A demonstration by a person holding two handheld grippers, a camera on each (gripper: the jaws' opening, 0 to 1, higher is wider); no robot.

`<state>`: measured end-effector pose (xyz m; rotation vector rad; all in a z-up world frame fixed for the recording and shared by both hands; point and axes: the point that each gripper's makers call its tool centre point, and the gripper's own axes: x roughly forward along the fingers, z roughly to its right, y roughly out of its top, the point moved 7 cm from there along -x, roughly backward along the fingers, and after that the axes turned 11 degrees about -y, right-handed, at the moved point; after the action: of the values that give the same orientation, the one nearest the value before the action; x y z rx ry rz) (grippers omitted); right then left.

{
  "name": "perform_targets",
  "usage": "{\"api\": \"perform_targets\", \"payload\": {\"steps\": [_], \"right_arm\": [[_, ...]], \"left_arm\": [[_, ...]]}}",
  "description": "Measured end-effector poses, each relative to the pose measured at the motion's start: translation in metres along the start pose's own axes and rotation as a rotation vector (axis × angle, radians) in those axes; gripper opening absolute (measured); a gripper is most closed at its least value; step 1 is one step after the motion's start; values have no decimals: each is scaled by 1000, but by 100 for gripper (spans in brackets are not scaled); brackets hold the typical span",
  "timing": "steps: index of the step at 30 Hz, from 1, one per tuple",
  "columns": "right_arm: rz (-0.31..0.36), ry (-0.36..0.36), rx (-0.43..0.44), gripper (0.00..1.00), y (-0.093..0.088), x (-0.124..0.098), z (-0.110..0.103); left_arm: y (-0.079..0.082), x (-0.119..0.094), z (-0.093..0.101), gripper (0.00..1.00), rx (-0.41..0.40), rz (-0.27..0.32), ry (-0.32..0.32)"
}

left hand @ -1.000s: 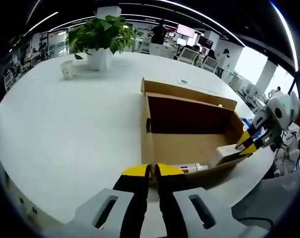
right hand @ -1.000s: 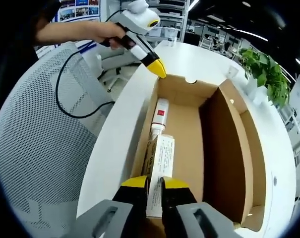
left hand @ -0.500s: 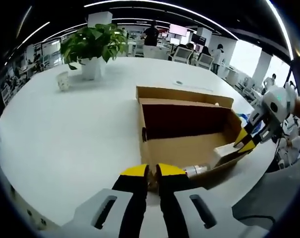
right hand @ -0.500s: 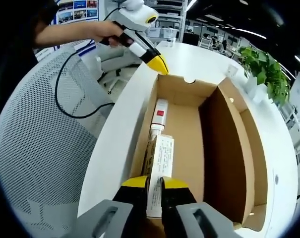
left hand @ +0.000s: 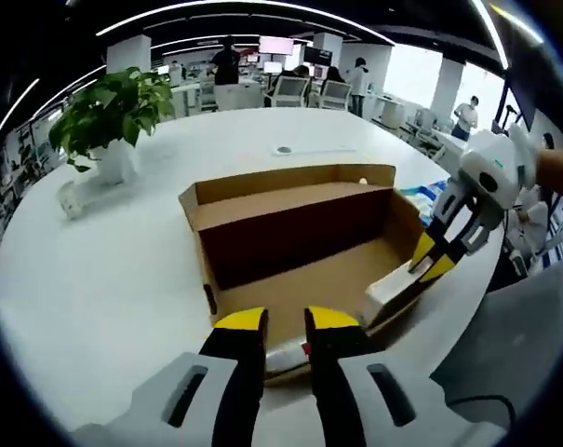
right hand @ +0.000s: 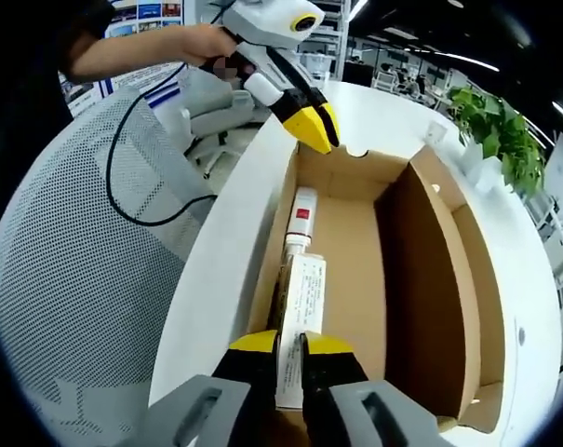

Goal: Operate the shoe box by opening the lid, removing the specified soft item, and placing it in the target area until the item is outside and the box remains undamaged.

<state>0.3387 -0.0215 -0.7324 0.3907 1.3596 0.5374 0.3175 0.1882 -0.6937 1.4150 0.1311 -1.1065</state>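
Observation:
An open cardboard shoe box [left hand: 290,177] [right hand: 430,270] lies on the white round table. Inside, along one long wall, are a white tube with a red label [right hand: 300,214] and a white printed carton [right hand: 301,289] [left hand: 388,284] that leans on that wall. My right gripper [right hand: 291,343] [left hand: 432,261] sits at one short end, its jaws closed narrowly on the carton's raised end. At the opposite short end my left gripper [left hand: 286,321] [right hand: 318,130] hovers over the box corner. Its jaws stand slightly apart with nothing between them.
A potted plant [left hand: 109,112] [right hand: 495,130] and a paper cup [left hand: 72,200] stand on the far side of the table. A grey mesh chair [right hand: 67,279] with a black cable is close to the table edge beside the box. People and desks are in the background.
My left gripper has moved in over the box's short end and its jaws have parted a little. My right gripper and the carton have stayed where they were.

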Motion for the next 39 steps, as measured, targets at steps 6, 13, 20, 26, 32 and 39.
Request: {"api": "perform_targets", "payload": {"steps": [6,13,20,26,32,39], "right_arm": [[0,-1,6,4,0,0,0],[4,-2,19,4,-1,-1,0],[8,-4,25,4,-2,-2,0],[14,-8,37,4,-3,-2,0],[17,-9,42,4,-4,-2,0],[20,-10,52,4,-5,-1,2]], "left_arm": [[10,13,2,18,56,-34,-66],[19,27,7,19,123,-79,-128],[23,41,18,22,180,-132,-210],[23,52,28,25,258,-204,-281],[23,64,35,27,352,-275,-350],[26,75,43,29,407,-354,-417]]}}
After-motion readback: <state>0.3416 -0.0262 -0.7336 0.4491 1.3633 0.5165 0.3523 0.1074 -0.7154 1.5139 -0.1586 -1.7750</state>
